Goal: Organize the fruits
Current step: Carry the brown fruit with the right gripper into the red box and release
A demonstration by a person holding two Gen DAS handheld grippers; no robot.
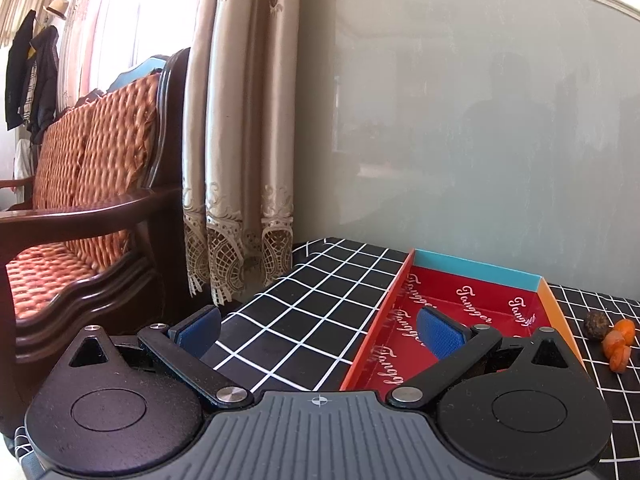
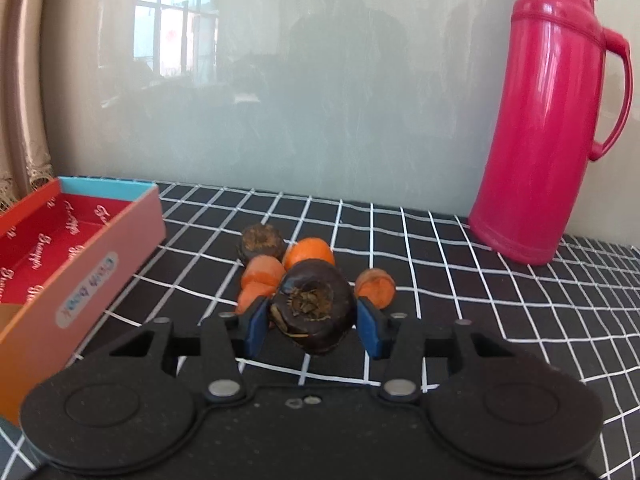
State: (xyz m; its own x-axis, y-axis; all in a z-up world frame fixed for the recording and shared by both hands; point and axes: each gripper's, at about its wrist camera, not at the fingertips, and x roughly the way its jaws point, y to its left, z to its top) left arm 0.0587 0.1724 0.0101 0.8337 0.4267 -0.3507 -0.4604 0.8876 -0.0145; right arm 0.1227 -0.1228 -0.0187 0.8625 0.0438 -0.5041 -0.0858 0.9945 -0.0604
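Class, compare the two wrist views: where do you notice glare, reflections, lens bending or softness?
Left wrist view: the window is blown out white, and the curtain bows with fisheye bending. Right wrist view: the glossy wall mirrors a window, the pink flask leans and carries shiny streaks, and the orange box looks slightly soft.

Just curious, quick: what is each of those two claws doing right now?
Left gripper: open, holding nothing.
Right gripper: shut on the dark brown fruit.
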